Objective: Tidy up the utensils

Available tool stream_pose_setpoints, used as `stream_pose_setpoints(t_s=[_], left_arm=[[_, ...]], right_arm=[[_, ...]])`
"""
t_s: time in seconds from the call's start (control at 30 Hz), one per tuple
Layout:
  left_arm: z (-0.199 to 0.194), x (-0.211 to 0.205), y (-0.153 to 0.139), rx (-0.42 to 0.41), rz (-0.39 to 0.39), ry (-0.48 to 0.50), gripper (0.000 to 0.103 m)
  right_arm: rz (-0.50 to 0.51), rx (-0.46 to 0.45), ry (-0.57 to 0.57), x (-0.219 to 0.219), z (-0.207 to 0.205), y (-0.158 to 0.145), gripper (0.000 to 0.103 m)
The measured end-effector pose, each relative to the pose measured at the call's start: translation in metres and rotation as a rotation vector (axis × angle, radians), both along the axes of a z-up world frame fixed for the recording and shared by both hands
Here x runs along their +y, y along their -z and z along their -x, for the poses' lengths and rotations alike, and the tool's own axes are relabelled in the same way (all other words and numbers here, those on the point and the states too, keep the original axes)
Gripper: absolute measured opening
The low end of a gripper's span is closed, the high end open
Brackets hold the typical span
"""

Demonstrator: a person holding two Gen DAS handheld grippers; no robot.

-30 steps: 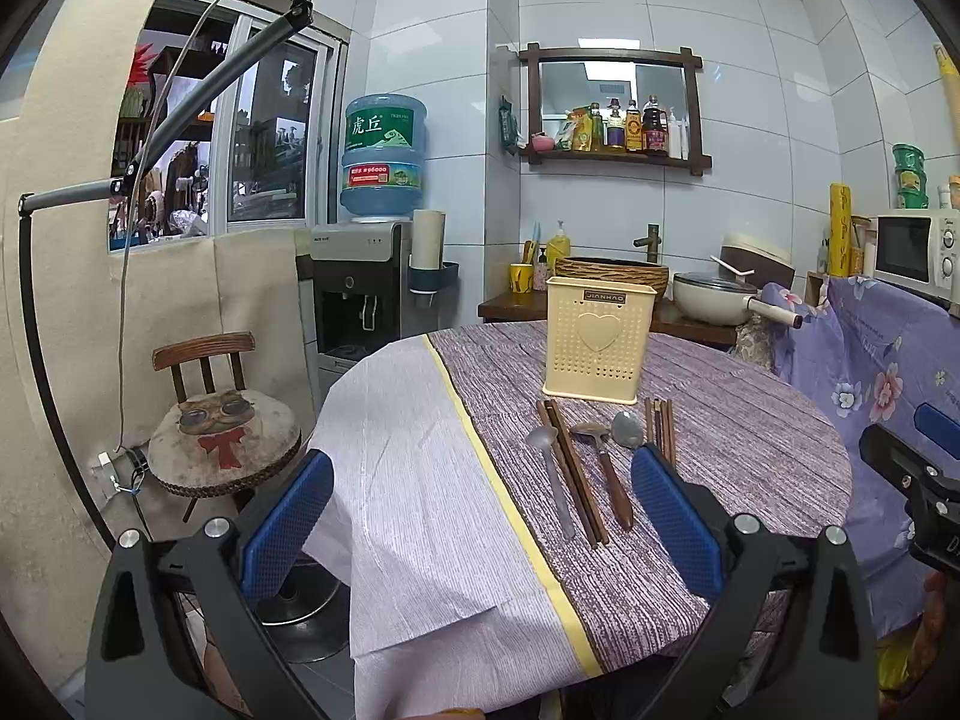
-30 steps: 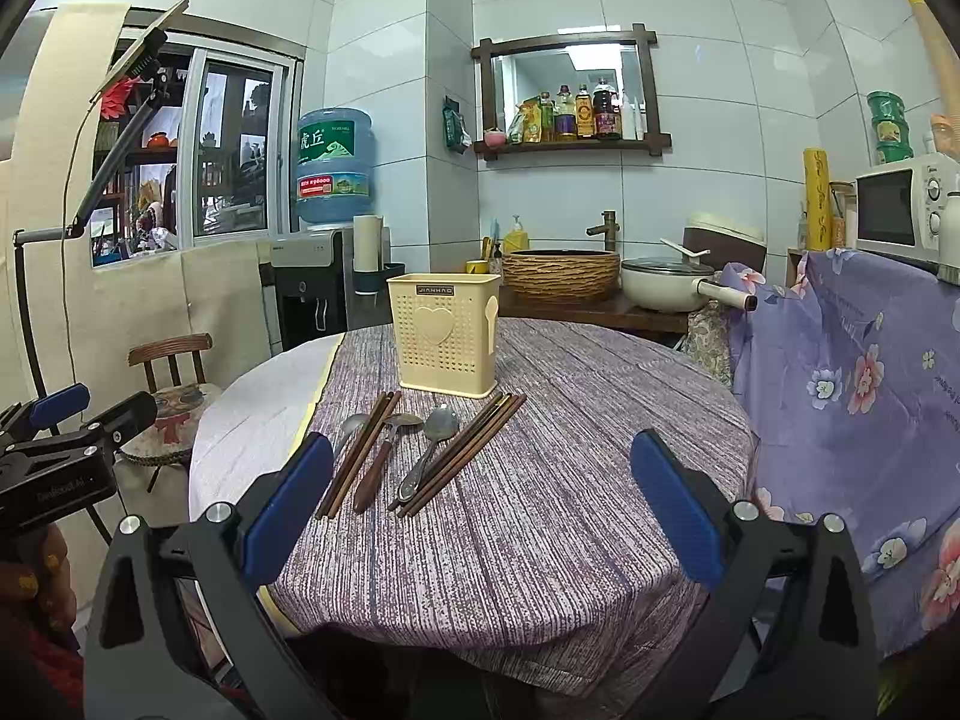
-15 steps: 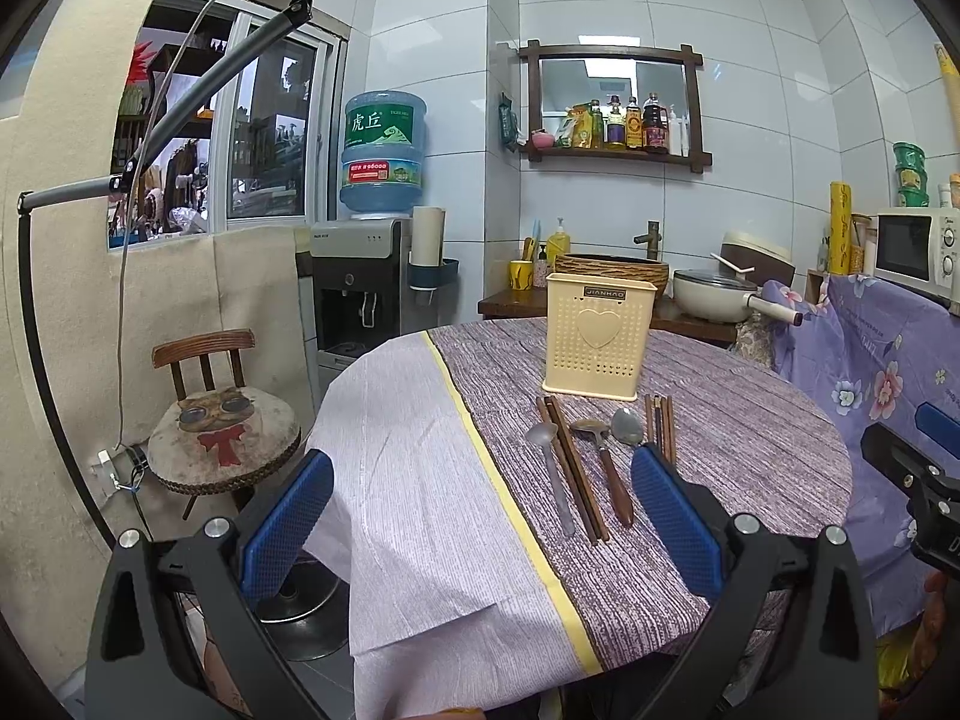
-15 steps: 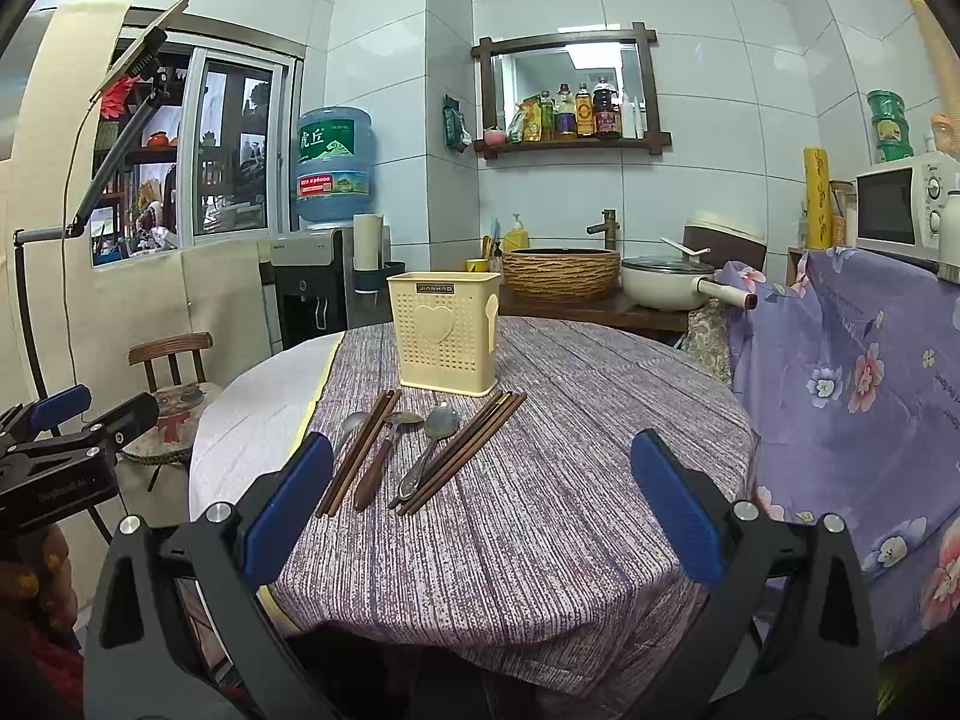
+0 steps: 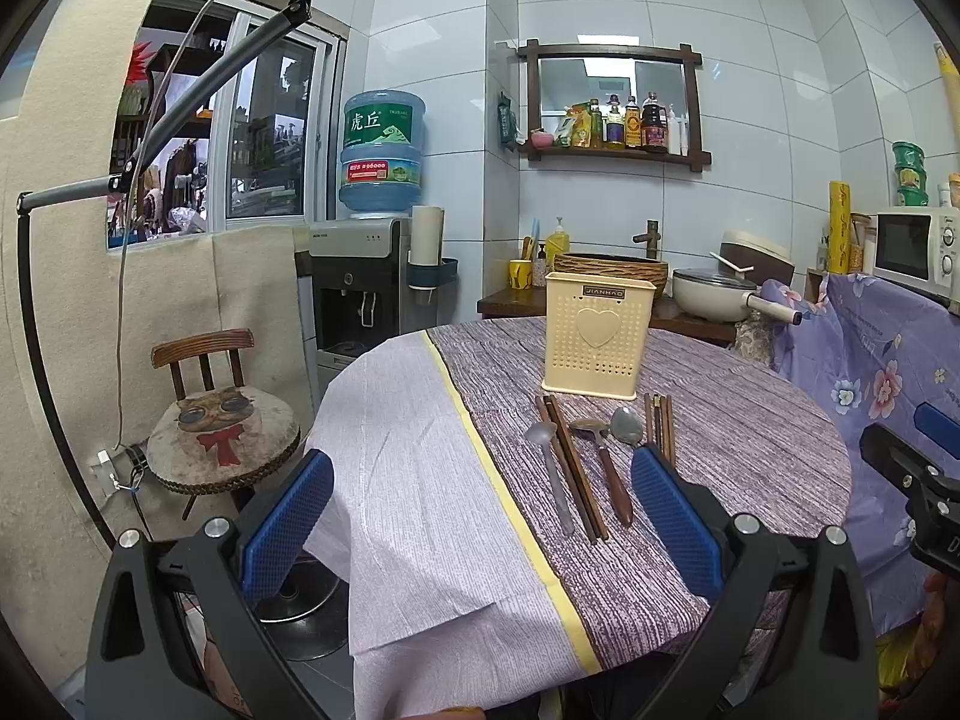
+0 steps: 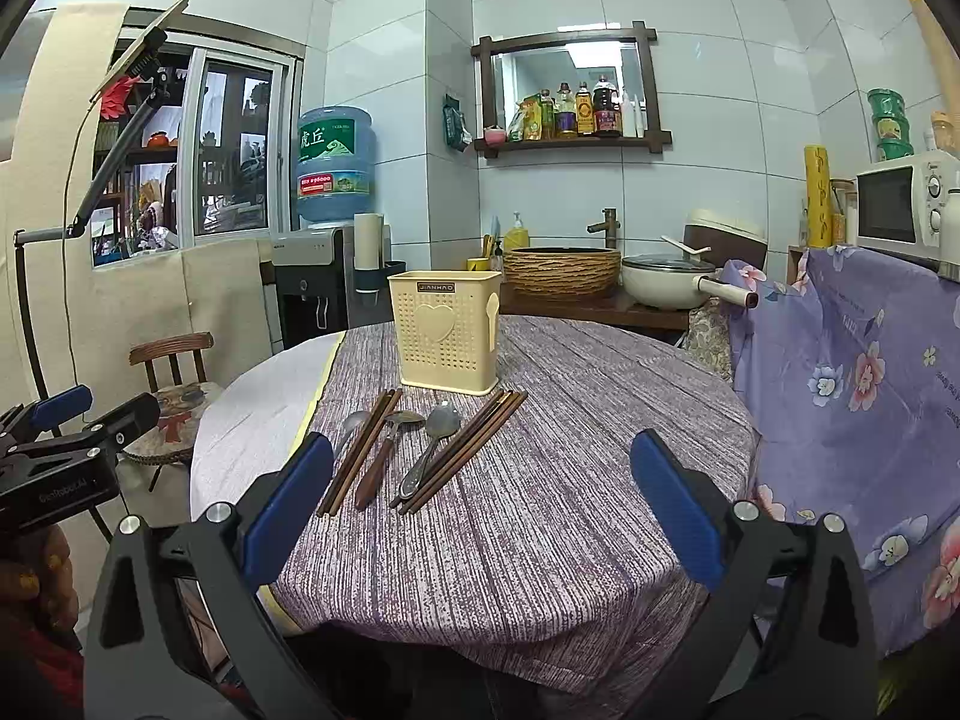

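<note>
While both grippers are held short of the round table, nothing is gripped. Left gripper: jaws spread wide, blue pads apart, empty gap framing the table's near edge. Right gripper: jaws likewise spread wide, empty, aimed at the table's middle. The left gripper is also seen at the left edge of the right wrist view, and a dark part of the right gripper at the right edge of the left wrist view.

A cream perforated utensil holder with a heart on its front is seen upright on the striped purple tablecloth, toward the far side. The utensils are laid in a row on the cloth just in front of it, none inside as far as can be seen. Left to right in the right wrist view: a grey spoon, partly hidden by the right gripper's left pad; a pair of dark chopsticks; a wooden-handled spoon; a metal spoon; a bundle of dark chopsticks angled toward the holder's right corner. Spoon bowls are pointed toward the holder. A white cloth with a yellow edge is draped over the table's left part.
</note>
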State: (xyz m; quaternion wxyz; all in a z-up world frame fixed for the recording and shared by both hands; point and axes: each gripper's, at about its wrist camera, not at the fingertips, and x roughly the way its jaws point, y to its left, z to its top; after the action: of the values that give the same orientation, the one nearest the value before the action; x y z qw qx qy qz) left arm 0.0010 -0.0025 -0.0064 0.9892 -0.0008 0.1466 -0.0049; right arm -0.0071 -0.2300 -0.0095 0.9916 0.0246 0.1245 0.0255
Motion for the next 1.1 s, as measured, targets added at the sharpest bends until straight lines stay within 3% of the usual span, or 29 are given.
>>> stream_pose_setpoints(t_s=[1.1], left_arm=[[-0.0006, -0.0024, 0.0008, 0.003, -0.002, 0.0, 0.098]], right_arm=[[-0.003, 0.008, -0.002, 0.0014, -0.0019, 0.005, 0.098]])
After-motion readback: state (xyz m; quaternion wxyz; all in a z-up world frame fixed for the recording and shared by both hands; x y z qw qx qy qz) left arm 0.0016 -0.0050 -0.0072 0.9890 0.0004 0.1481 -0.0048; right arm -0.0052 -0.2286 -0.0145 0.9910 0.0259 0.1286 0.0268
